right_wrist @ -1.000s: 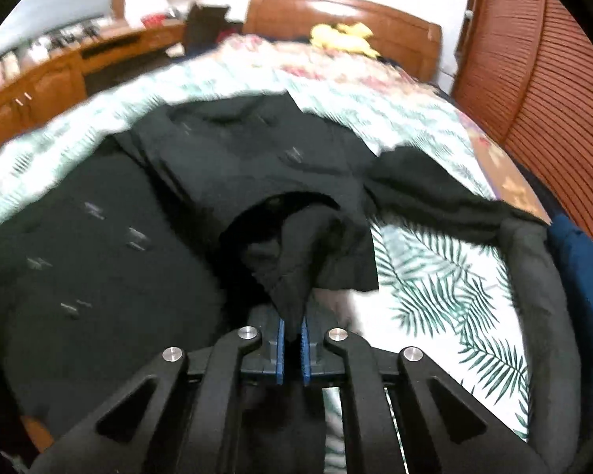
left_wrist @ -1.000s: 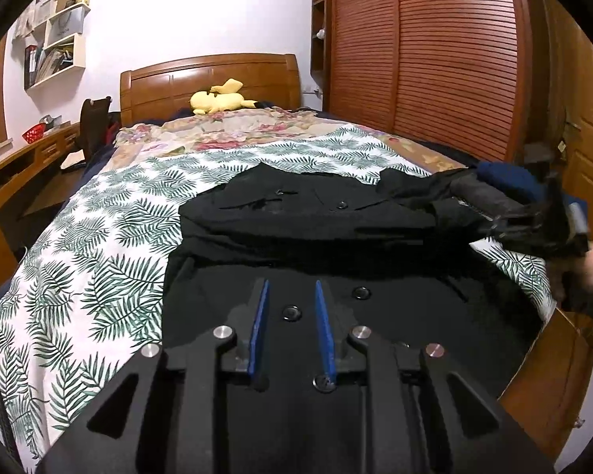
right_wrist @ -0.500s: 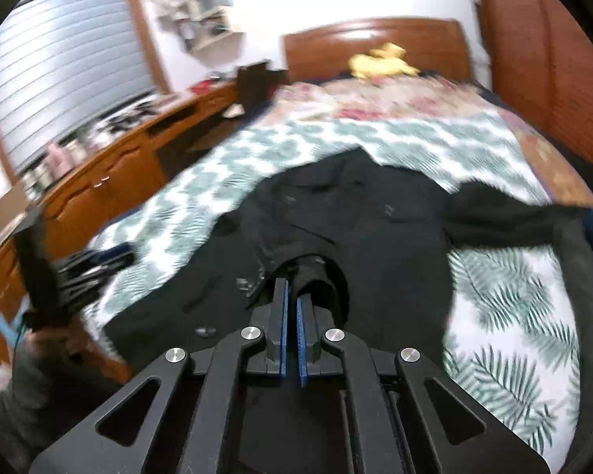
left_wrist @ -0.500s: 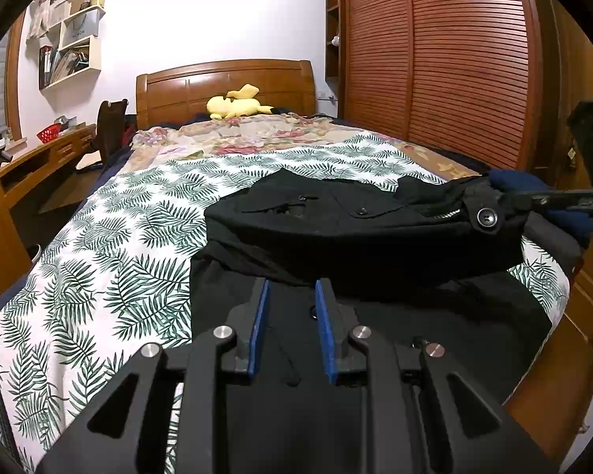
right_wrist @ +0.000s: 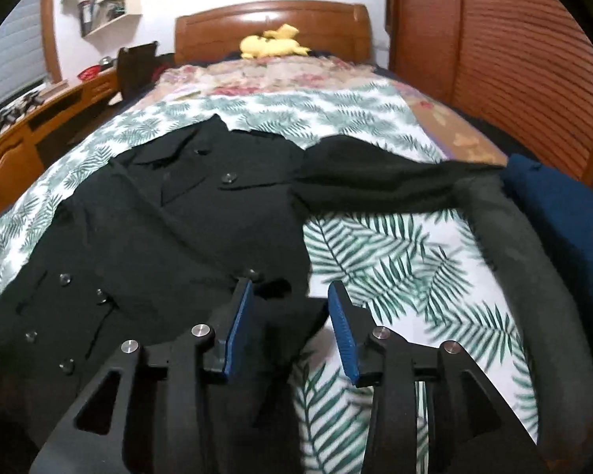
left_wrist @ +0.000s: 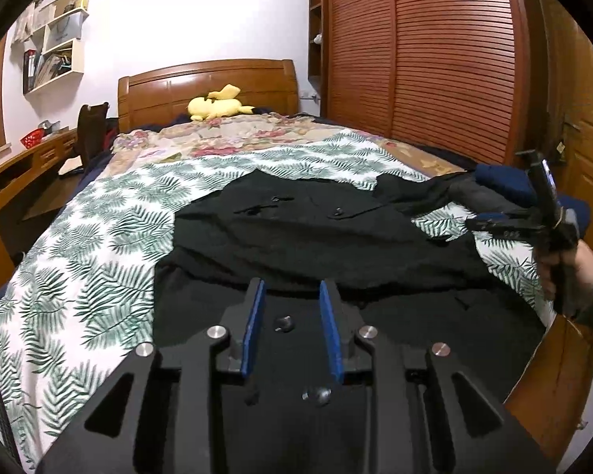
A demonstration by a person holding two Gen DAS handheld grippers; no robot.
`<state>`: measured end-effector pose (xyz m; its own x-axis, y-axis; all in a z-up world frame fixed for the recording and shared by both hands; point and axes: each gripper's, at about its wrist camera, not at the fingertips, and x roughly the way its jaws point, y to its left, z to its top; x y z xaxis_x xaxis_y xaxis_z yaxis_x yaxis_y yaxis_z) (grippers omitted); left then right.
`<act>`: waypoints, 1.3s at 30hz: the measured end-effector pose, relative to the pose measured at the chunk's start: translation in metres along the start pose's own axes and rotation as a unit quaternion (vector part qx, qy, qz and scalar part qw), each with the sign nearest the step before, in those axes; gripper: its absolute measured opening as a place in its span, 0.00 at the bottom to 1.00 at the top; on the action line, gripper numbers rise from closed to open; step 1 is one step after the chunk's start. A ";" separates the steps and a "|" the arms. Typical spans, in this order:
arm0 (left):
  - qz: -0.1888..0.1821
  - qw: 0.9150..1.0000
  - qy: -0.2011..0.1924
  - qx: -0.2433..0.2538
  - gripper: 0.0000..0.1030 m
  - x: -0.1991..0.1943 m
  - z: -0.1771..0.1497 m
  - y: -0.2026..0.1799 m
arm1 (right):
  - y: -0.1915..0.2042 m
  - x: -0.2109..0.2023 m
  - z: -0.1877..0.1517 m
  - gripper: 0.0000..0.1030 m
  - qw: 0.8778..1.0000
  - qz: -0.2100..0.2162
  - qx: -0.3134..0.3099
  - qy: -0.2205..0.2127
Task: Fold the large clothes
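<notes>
Black coat (right_wrist: 170, 229), buttoned, on leaf-print bedspread (right_wrist: 395, 252)

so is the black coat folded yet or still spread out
Partly folded: the coat has one side turned over its front, but one sleeve lies stretched out across the bedspread.

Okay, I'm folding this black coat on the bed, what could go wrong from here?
1. The right gripper is opening with nothing pinched, so the folded part of the black coat may slump or spring back.
2. The coat's near hem sits at the bed's foot edge and could slide off.
3. One sleeve lies stretched toward the dark blue garment and grey garment; pulling it in might drag those along.
</notes>
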<state>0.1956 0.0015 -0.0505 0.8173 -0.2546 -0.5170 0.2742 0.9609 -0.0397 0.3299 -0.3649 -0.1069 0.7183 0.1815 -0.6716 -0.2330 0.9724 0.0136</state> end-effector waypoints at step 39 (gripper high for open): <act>-0.034 0.999 0.017 -0.014 0.34 0.183 0.035 -0.047 | 0.010 0.078 -0.039 0.41 0.993 0.092 -0.056 0.049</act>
<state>0.3503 -0.0945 -0.1136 0.7793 -0.3156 -0.5414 0.3133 0.9444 -0.0996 0.3579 -0.3469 -0.1879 0.5900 0.3340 -0.7350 -0.4303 0.9004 0.0637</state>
